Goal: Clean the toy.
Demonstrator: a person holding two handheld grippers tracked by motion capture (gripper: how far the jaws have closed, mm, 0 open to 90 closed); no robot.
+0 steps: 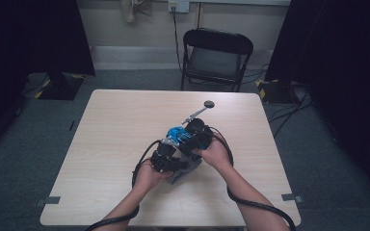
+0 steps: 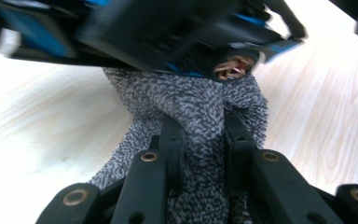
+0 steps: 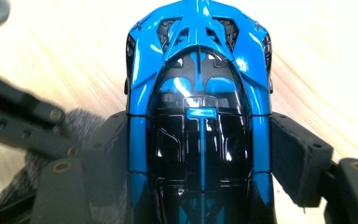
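Right gripper view: blue and black toy car (image 3: 198, 116) clamped across its flanks between the two padded jaws, roof facing the camera, nose pointing away over the pale table (image 3: 317, 56); held this way probably to keep the body steady and exposed for wiping. Left gripper view: jaws pinched tight on a bunched grey speckled cloth (image 2: 193, 116), fabric pushed up against the underside or flank of the car (image 2: 135, 32), likely so the wad works as a cleaning pad. High view: both hands together just right of the table's middle, left gripper (image 1: 166, 156) low and close to the person, right gripper (image 1: 195, 137) just beyond it with the car (image 1: 176, 134) between, cloth (image 1: 185, 172) hanging beneath. Farther off on the table (image 1: 115, 125), a grey stick with a round dark end (image 1: 200, 110), untouched, well apart from the cloth. Exact contact spot between cloth and car hard to tell
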